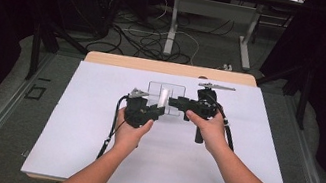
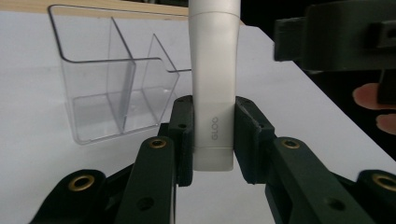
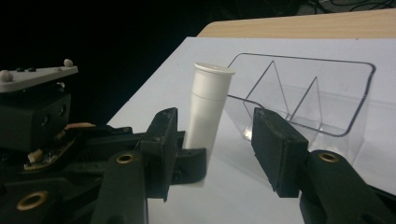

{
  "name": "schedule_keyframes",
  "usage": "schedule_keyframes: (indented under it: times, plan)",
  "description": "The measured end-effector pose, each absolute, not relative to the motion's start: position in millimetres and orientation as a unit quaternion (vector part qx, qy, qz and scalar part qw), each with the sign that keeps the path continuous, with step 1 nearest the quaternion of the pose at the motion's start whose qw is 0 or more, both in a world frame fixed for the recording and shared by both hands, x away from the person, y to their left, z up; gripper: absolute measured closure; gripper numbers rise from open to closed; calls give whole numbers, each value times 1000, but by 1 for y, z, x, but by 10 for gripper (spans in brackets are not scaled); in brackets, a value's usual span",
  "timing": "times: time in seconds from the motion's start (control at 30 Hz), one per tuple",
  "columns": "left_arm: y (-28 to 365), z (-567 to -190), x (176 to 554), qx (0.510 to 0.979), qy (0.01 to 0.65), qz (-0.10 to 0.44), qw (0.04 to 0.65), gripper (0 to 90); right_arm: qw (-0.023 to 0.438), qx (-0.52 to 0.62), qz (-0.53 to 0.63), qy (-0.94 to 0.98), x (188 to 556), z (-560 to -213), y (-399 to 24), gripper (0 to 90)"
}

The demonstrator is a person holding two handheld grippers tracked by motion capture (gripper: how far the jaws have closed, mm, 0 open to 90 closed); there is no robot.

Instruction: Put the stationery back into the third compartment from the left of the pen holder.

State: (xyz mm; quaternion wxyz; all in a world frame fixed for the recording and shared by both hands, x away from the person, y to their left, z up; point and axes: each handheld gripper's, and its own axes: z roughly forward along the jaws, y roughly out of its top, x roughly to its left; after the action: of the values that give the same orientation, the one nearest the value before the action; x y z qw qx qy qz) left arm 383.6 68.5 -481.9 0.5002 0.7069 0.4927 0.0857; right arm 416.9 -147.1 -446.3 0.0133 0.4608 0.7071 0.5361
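clamped upright at centre frame of the left gripper view: a white glue stick tube point(image 2: 213, 88), pinched near its lower end between the pads of the left gripper point(image 2: 213, 140), jaws fully closed on it. in the high view, held just in front of the clear divided organizer point(image 1: 165, 98), centre of the white sheet point(image 1: 93, 130).

right gripper point(image 3: 212, 144) half open, nothing between the pads; tube seen beyond the gap in the right gripper view, organizer point(image 3: 322, 100) at upper right, the left gripper's body point(image 3: 37, 116) at left.

likely aiming for the tube's upper part or cap. risks, as a judgement:
- low grip on a tall tube, so a sideways nudge from the right pads could lever it and tilt or slip it out.
- closing too early or off-centre could clip the left jaws instead, given how near the two grippers sit.
- tipping toward the organizer could knock its light plastic wall and shift it on the sheet.
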Motion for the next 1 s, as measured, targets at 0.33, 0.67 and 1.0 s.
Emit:
schedule_keyframes:
  times: [0.33, 0.67, 1.0]
  plan:
    - [56, -479, 376, 715, 471, 73, 511, 708, -17, 482, 541, 689, 424, -452, -144, 532]
    - [47, -476, 371, 723, 454, 68, 516, 708, -32, 496, 546, 674, 426, -457, -139, 567]
    - [48, -477, 372, 723, 456, 68, 514, 707, -57, 518, 549, 653, 431, -461, -139, 659]
